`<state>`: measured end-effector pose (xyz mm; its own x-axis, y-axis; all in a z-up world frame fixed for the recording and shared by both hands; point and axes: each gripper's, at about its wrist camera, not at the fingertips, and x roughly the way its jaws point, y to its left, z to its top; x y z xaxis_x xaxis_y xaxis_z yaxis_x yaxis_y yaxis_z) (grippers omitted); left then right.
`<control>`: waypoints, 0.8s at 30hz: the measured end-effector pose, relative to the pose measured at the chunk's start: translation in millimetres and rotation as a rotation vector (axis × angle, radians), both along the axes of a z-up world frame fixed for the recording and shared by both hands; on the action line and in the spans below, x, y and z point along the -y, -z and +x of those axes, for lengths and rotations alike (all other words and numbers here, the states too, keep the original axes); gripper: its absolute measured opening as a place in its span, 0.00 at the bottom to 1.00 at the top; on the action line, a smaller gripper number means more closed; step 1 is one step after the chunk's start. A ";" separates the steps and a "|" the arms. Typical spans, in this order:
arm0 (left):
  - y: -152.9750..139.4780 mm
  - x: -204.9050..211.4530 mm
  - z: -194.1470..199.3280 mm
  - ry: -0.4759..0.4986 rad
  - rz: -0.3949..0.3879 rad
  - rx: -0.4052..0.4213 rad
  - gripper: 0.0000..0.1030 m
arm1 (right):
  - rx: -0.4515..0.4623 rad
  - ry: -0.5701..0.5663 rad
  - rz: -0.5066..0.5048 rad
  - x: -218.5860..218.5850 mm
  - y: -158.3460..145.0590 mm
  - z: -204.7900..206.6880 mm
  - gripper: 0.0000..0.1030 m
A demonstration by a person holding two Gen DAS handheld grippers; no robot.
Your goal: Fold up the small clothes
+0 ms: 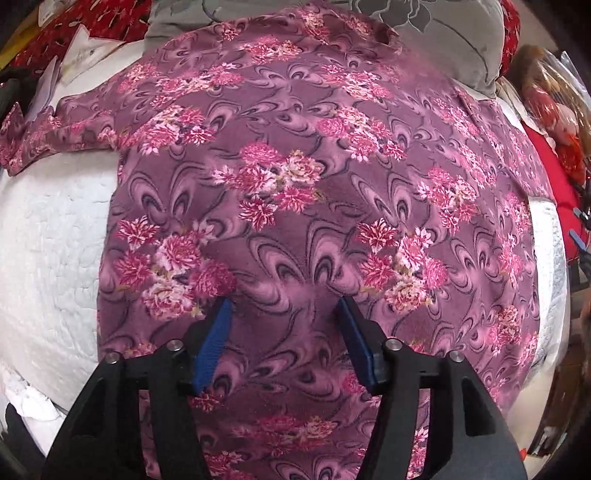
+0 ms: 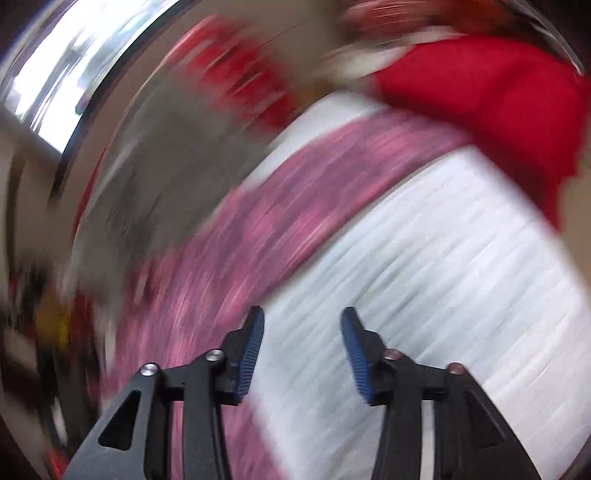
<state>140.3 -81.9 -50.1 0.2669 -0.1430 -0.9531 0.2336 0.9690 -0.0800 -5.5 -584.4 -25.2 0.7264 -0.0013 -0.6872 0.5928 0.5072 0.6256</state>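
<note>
Two blue-padded grippers are hanging wide apart, gripping nothing. The left gripper (image 1: 284,299) is hovering over the near part of the purple floral garment (image 1: 295,184), which is lying spread flat across the white quilt (image 1: 51,236). The right gripper (image 2: 303,314) is hovering over white bedding (image 2: 424,258) in a blurred view. A grey pillow (image 1: 436,33) is sitting beyond the garment's far edge.

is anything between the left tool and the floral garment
Nothing visible. The left tool hangs open right over the floral garment, which lies spread on the white cover with nothing on top of it.
</note>
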 end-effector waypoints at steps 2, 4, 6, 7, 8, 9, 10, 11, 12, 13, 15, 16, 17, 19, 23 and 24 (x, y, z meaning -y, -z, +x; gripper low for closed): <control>1.2 -0.5 1.0 0.003 -0.018 0.003 0.62 | -0.013 0.128 0.034 51.4 9.6 -3.8 0.47; 1.5 0.3 2.4 0.011 -0.018 0.003 0.63 | -0.015 0.211 0.075 90.9 22.6 -2.3 0.48; 1.1 0.6 6.3 0.014 -0.020 -0.001 0.63 | 0.009 0.273 0.160 120.7 44.0 6.4 0.51; 0.6 0.8 9.7 0.010 -0.025 -0.004 0.63 | 0.024 0.289 0.215 131.2 57.8 13.7 0.53; -0.7 1.6 13.1 0.004 -0.031 -0.006 0.63 | 0.029 0.304 0.279 139.6 73.5 22.2 0.54; -2.1 1.4 17.5 -0.004 -0.038 -0.009 0.63 | 0.032 0.317 0.324 144.5 83.8 29.0 0.54; -3.6 2.0 22.4 -0.014 -0.049 -0.012 0.63 | 0.040 0.320 0.372 147.7 95.6 36.8 0.54; -5.7 3.3 25.8 -0.021 -0.058 -0.013 0.63 | 0.053 0.326 0.404 150.7 105.8 46.0 0.54; -7.1 5.2 32.0 -0.029 -0.065 -0.013 0.63 | 0.076 0.336 0.411 152.4 111.3 54.0 0.54; -9.1 8.1 38.5 -0.038 -0.075 -0.011 0.63 | 0.096 0.340 0.412 155.7 114.0 60.7 0.54; -15.0 11.5 51.8 -0.046 -0.077 0.002 0.63 | 0.152 0.359 0.409 156.2 114.2 70.2 0.51; -18.1 13.2 58.3 -0.051 -0.073 0.014 0.63 | 0.174 0.371 0.383 156.3 107.8 70.0 0.45; -22.5 15.0 65.0 -0.055 -0.077 0.032 0.63 | 0.186 0.379 0.329 157.9 97.5 67.5 0.20; -29.4 18.8 77.2 -0.059 -0.087 0.077 0.63 | 0.202 0.368 0.232 160.9 73.8 61.8 0.09; -24.0 23.6 99.4 -0.092 -0.083 0.091 0.63 | 0.166 0.325 -0.009 155.4 19.7 59.1 0.08; -17.4 23.9 103.6 -0.109 -0.078 0.073 0.63 | 0.107 0.290 -0.065 151.4 10.9 67.9 0.08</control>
